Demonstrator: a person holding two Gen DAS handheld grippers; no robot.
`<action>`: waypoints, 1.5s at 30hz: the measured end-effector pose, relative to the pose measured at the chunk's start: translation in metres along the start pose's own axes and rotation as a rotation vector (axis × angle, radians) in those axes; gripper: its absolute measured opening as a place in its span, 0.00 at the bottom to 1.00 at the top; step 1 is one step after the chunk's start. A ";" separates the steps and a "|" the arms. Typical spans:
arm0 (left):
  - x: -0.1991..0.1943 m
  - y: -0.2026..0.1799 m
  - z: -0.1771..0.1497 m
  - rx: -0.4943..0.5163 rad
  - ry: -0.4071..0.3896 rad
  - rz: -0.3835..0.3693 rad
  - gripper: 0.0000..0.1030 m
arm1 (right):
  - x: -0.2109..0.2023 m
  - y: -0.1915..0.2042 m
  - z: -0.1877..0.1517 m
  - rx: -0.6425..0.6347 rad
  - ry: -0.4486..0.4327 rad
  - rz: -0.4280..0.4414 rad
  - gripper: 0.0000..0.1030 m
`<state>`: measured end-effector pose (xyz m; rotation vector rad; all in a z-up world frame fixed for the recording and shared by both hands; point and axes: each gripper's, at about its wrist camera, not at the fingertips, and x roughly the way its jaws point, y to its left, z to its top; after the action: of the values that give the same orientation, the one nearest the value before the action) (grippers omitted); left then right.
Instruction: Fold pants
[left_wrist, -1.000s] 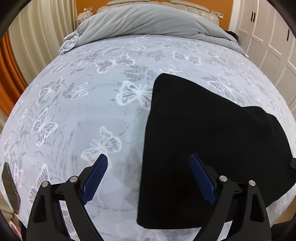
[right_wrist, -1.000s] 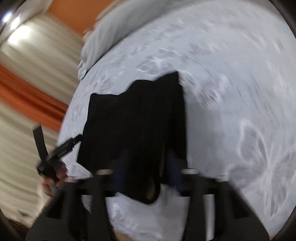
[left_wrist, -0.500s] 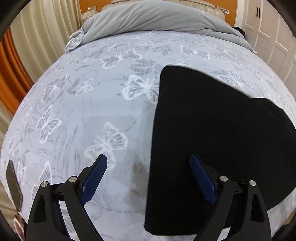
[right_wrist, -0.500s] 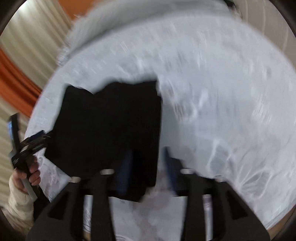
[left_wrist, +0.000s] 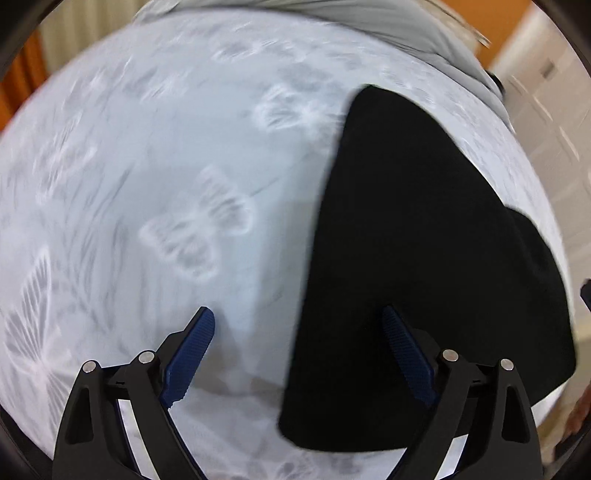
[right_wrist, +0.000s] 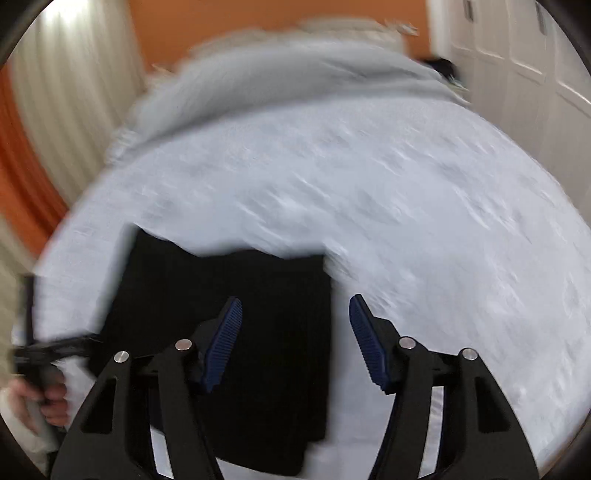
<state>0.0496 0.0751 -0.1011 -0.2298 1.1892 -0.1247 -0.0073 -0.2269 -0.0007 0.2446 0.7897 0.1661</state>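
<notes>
pants (left_wrist: 424, 266): folded, lying on the bed (left_wrist: 155, 155) near its near edge
duvet (right_wrist: 295, 85): heaped at the bed's far end

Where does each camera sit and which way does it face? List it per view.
Left wrist: on the left gripper, angled down at the butterfly-print bed and folded black pants; both open fingers show.
Right wrist: on the right gripper, facing the grey duvet; its jaws closing over the pants, clear of them; the left hand shows.
Shared: pants, bed, duvet.
</notes>
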 end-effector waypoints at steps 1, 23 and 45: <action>-0.002 0.006 -0.001 -0.014 -0.011 0.019 0.83 | 0.006 0.014 0.004 -0.003 0.020 0.073 0.51; -0.076 0.007 0.006 0.158 -0.315 0.135 0.78 | 0.081 0.009 0.042 -0.094 0.144 -0.136 0.36; -0.011 -0.053 -0.005 0.334 -0.226 0.300 0.95 | 0.127 -0.031 0.007 0.043 0.276 0.005 0.03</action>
<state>0.0425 0.0253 -0.0795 0.2228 0.9480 -0.0316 0.0877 -0.2272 -0.0904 0.2677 1.0676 0.1897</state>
